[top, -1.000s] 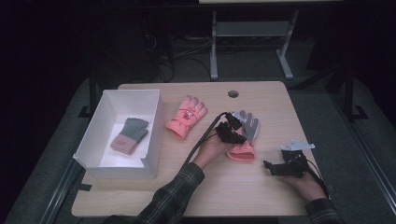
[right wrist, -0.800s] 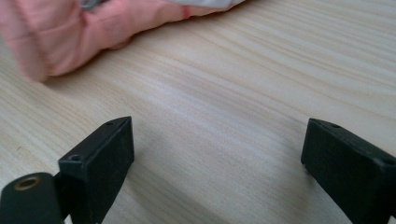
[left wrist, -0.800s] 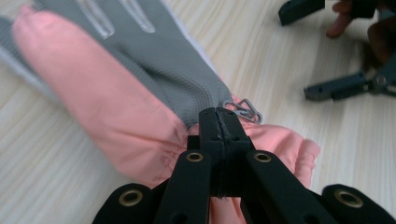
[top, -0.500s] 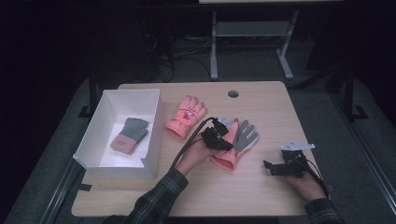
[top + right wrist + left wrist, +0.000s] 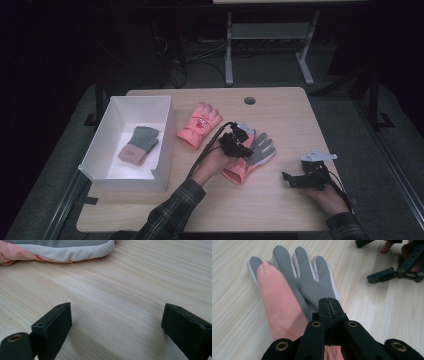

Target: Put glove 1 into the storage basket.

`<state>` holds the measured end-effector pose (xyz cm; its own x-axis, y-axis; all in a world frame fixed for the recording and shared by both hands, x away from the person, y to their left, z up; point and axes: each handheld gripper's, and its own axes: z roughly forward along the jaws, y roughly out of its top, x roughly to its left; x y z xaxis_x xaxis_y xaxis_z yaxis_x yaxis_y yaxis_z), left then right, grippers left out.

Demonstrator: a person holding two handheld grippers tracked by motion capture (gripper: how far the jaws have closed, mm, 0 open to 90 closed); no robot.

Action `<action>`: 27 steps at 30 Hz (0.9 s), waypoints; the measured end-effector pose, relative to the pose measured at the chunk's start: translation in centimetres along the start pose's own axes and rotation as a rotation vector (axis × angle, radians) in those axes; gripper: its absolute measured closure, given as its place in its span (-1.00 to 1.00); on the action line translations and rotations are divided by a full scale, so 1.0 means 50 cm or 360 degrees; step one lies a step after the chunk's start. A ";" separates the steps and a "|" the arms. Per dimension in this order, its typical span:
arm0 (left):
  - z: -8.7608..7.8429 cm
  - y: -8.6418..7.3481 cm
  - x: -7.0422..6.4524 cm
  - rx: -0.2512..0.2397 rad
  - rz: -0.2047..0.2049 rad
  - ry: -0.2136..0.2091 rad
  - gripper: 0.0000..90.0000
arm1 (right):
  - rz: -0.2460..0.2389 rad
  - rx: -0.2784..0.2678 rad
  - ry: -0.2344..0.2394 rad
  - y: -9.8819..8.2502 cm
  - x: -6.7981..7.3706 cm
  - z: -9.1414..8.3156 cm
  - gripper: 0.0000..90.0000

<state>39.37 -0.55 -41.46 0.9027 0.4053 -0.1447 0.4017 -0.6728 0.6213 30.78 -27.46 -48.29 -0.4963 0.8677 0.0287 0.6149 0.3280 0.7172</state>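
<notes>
High view: light wooden tabletop (image 5: 280, 210) with a round hole (image 5: 249, 100) near the far edge. White box (image 5: 114, 176) at the left edge, holding a grey glove with a pink cuff (image 5: 138, 145). Just right of the box, a pink glove (image 5: 198, 124) lying flat, fingertips toward the far edge. Near the middle, a grey-palmed glove (image 5: 259, 151), cuff toward the near edge, under the left gripper (image 5: 241, 148), gripped in a hand in a plaid sleeve. Right gripper (image 5: 290, 178) near the right edge, well apart from that glove, resting low over bare wood, pointed left.

Left gripper view: black fingers (image 5: 325, 305) pressed fully together over the grey-palmed glove (image 5: 307, 280), pinching pink fabric at its cuff end. Grey palm facing up, white trim around the fingertips, a pink fold (image 5: 278, 307) lying across one side. Glove spread on the wood, fingertips pointing away. Right gripper (image 5: 387, 275) at the upper right, beyond the glove, its fingers apart.

Right gripper view: two black fingers (image 5: 52, 327) spread wide, nothing between them but bare wood. Edge of the grey-palmed glove (image 5: 65, 251) at the top left, white trim over pink, well clear of the fingers.
</notes>
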 end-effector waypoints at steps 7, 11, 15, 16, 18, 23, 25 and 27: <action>0.031 0.002 0.013 0.0038 -0.0029 0.0039 0.99 | 0.0000 0.0000 0.0000 0.000 0.000 0.000 -0.80; 0.045 -0.006 0.019 0.0071 -0.0043 0.0029 0.99 | -0.0001 -0.0001 0.0000 0.000 0.000 0.000 -0.80; 0.048 -0.010 0.018 0.0093 -0.0030 0.0016 0.99 | -0.0001 0.0000 0.0000 0.000 0.000 0.000 -0.80; 0.047 -0.012 0.017 0.0100 -0.0021 0.0011 0.99 | -0.0001 0.0000 0.0000 0.000 0.000 0.000 -0.80; 0.044 -0.014 0.013 0.0106 -0.0017 -0.0005 0.99 | -0.0001 -0.0001 0.0000 0.000 0.000 0.000 -0.80; 0.035 -0.029 0.002 0.0102 -0.0010 -0.0067 0.99 | 0.0000 0.0000 0.0000 0.000 0.000 0.000 -0.80; 0.031 -0.035 -0.005 0.0111 -0.0004 -0.0095 0.99 | -0.0005 -0.0003 -0.0001 0.000 0.000 0.000 -0.80; 0.027 -0.041 -0.013 0.0126 0.0010 -0.0124 0.99 | -0.0001 0.0000 -0.0001 0.000 0.000 0.000 -0.80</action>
<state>38.16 -0.26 -43.66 0.9133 0.3536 -0.2021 0.4040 -0.7232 0.5602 30.78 -27.47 -48.29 -0.4966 0.8676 0.0277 0.6143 0.3287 0.7174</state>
